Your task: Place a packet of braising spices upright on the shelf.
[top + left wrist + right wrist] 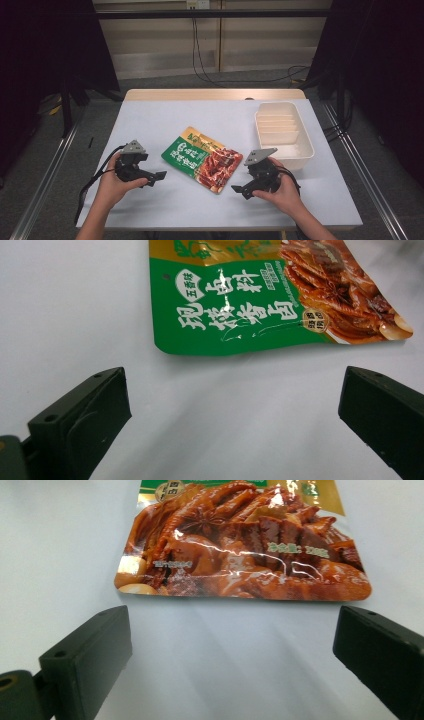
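Seasoning packet flat at table centre; left gripper and right gripper flank it, both wide open, empty; white divided tray near right edge.

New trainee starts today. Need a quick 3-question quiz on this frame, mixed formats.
1. True or false: the left tongs grip the sauce packet.
2. The white divided tray is: A) stacked on the packet, B) empty, beyond the right tongs, C) at the table's left edge.
3. Fill in: both tongs are ____, one on each side of the packet.

Key: 1 false; 2 B; 3 open.
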Demonstrator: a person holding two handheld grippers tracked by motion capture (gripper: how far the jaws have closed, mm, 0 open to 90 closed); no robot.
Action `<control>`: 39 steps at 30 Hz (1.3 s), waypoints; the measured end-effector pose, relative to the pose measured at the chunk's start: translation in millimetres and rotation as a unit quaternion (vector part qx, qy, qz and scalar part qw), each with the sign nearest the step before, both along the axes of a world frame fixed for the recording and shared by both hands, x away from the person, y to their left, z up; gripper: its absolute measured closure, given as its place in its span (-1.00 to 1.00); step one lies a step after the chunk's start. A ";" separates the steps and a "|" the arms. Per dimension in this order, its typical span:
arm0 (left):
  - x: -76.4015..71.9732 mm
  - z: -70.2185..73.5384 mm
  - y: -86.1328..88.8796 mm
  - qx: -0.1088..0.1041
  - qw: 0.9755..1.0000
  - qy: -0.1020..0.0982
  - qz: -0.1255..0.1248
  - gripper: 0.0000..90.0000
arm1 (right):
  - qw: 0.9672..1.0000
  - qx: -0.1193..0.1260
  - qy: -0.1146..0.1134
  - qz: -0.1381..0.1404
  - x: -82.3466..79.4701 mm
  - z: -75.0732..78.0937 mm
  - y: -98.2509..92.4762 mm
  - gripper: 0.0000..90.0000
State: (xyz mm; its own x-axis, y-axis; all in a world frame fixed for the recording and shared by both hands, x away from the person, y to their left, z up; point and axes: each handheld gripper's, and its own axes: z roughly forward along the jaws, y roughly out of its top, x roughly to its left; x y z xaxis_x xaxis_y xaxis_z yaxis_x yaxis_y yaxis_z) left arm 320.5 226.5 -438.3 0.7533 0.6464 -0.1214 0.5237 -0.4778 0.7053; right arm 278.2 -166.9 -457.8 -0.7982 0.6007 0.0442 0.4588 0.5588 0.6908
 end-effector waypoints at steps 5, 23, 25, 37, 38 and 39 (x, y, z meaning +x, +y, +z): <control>2.4 0.8 -5.4 0.001 1.000 0.021 0.009 -1.00 | 1.000 0.003 0.006 -0.002 0.8 0.1 -2.1 -0.95; 44.6 13.1 -16.0 0.002 0.997 0.044 0.058 -0.93 | 1.000 0.011 0.003 -0.002 0.7 1.2 -6.2 -0.94; 49.0 10.1 -19.7 0.009 0.997 0.050 0.058 -0.92 | 1.000 0.008 0.001 -0.006 0.5 0.6 -5.6 -0.94; 75.6 -14.5 -37.6 0.032 0.994 0.084 0.054 -0.83 | 1.000 0.004 -0.002 -0.003 -0.3 0.3 -4.7 -0.93; 75.6 -14.5 -37.6 0.032 0.994 0.084 0.054 -0.81 | 1.000 0.004 -0.002 -0.003 -0.3 0.3 -4.7 -0.93; 77.7 -16.7 -39.9 0.028 0.994 0.086 0.057 -0.81 | 1.000 0.004 0.002 -0.006 -0.4 0.2 -5.9 -0.93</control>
